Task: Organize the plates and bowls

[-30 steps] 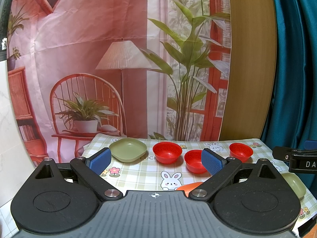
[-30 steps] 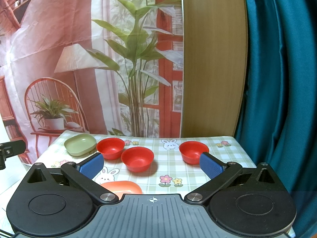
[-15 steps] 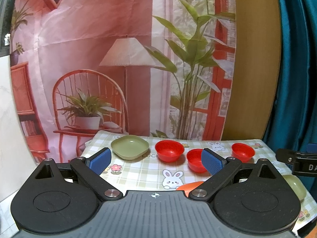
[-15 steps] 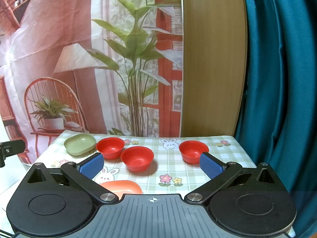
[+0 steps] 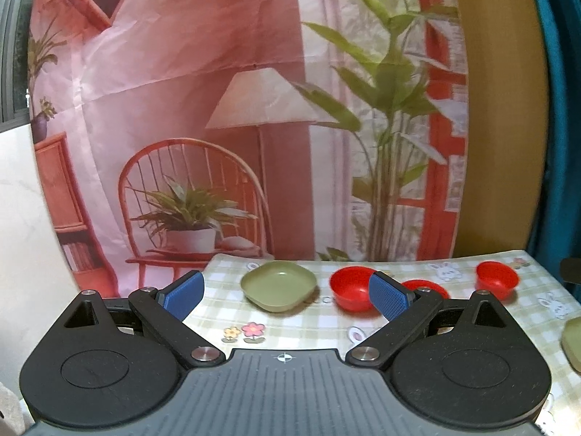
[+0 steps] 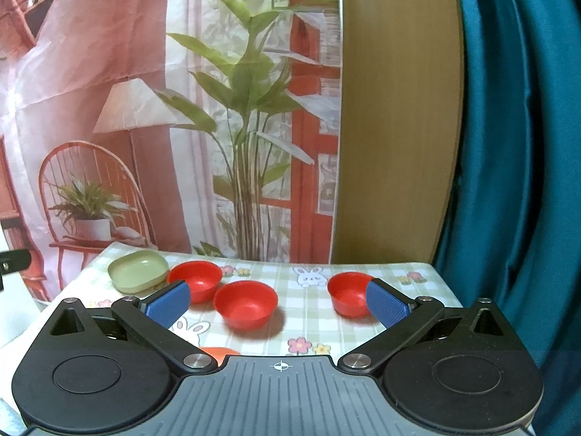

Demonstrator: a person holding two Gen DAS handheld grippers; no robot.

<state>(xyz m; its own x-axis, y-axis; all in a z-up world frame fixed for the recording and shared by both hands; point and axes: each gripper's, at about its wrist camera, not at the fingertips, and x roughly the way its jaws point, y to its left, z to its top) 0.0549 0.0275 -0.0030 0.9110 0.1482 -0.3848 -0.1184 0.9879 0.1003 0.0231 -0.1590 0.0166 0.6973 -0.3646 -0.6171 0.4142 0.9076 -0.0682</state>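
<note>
The square green plastic plate at the counter's far left corner, beside three red plastic bowls, now lies centred before the left gripper, which has swung left; both grippers, including the right gripper, stay wide open and empty, so sorting is only beginning.

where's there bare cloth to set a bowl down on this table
Free: the checked cloth between the middle red bowl and the right red bowl, and the strip in front of them by the flower print. Crowded: back left, where the green plate and left red bowl sit close together.
</note>
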